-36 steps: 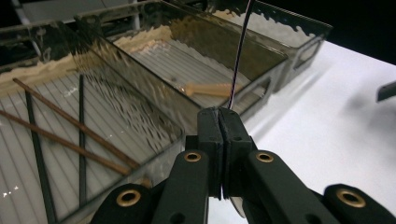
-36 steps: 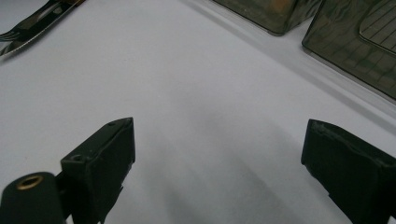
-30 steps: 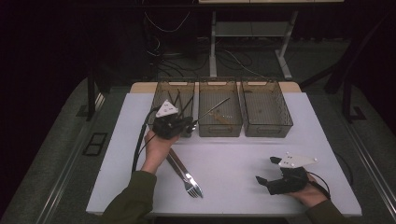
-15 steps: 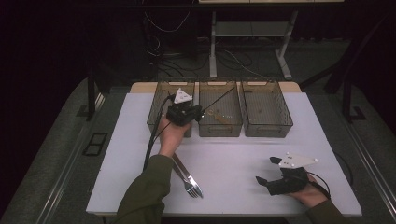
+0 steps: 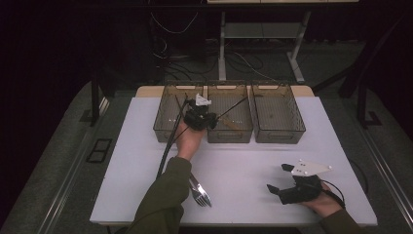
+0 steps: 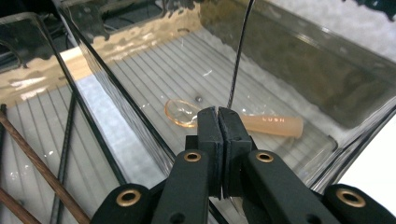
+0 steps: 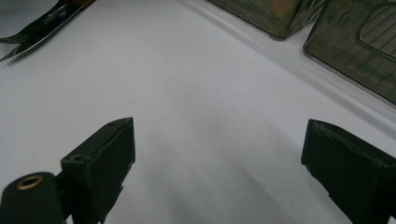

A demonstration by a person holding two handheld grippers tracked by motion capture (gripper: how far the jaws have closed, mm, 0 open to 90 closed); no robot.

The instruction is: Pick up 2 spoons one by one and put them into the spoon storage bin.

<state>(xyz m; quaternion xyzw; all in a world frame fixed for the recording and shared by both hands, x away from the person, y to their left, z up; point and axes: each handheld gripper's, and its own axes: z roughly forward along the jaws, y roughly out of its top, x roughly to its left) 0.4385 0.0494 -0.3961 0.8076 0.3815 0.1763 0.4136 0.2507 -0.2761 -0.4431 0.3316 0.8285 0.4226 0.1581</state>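
My left gripper [image 5: 208,120] hovers over the wall between the left bin [image 5: 164,122] and the middle bin [image 5: 242,130]. Its jaws [image 6: 218,113] are shut on a thin black stick [image 6: 238,56] that slants up and away; in the high view the black stick [image 5: 234,105] reaches across the middle bin. Below it, on that bin's floor, lies a translucent orange spoon [image 6: 261,123]. My right gripper [image 5: 278,181] rests in a hand on the white table at the front right. The right gripper [image 7: 219,154] stands open with nothing between its jaws.
Brown and black sticks [image 6: 32,161] lie in the left bin. A third bin [image 5: 278,117] stands at the right. Metal forks [image 5: 200,193] lie by the left forearm near the front edge; the forks [image 7: 35,25] also show far off in the right gripper view.
My left hand has moved right and a little down, from over the left bin to the wall beside the middle bin, carrying the black stick. The right hand has stayed put.
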